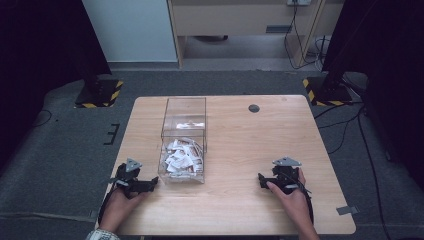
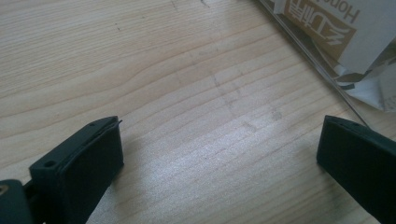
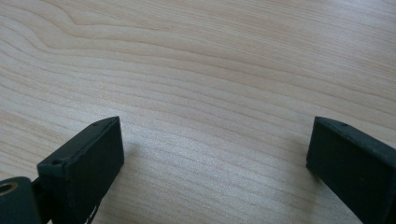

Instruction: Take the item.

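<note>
Jaws parted wide on the left gripper [image 2: 219, 154], nothing between them but bare table [image 2: 154, 93]. Same on the right gripper [image 3: 215, 149]: spread apart, empty, resting low over plain wood. From above, left gripper [image 1: 134, 181] parked at 7 o'clock on the tabletop, right gripper [image 1: 280, 181] at 5 o'clock, well apart. Clear box [image 1: 183, 145] standing just beside the left gripper, toward 1 o'clock from it, lower half heaped with paper sachets [image 1: 181, 159]; box wall and one printed sachet [image 2: 327, 28] close at 1 o'clock in the left gripper view. Likely risks: clipping the transparent wall on the way in and shoving or tipping the box, since its edges read poorly; pinching several loose sachets together; tearing thin paper.
</note>
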{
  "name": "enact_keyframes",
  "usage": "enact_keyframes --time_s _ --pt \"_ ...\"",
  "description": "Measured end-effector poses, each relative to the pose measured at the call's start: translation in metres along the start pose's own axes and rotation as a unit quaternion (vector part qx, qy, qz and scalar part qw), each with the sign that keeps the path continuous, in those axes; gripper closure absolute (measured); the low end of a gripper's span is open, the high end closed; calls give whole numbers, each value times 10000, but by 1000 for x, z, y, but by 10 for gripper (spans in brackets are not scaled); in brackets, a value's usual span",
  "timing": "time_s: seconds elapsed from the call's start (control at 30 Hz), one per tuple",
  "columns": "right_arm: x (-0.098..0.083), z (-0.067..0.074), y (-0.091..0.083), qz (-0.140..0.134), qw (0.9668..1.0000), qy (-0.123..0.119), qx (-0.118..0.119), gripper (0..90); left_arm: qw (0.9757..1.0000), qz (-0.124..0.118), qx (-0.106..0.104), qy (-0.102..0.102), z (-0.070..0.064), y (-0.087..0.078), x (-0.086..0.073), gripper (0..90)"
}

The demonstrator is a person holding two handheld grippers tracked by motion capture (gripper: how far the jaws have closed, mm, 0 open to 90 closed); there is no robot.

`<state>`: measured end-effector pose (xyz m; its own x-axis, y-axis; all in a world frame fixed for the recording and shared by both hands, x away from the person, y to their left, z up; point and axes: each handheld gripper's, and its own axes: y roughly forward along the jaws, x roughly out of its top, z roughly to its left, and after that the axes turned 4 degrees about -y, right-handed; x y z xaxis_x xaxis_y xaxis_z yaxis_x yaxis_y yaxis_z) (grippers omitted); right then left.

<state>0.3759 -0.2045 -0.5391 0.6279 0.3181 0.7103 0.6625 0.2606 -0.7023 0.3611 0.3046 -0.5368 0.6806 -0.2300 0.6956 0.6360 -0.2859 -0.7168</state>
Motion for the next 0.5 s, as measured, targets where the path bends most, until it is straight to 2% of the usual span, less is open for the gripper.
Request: enact_keyframes --time_s 0.47,0.5 --pt "0 1 0 -2 10000 3 6 44 10000 0 -1 1 0 0 0 0" --pt "0 3 -1 3 10000 -56 77 65 10000 1 0 0 0 0 0 0"
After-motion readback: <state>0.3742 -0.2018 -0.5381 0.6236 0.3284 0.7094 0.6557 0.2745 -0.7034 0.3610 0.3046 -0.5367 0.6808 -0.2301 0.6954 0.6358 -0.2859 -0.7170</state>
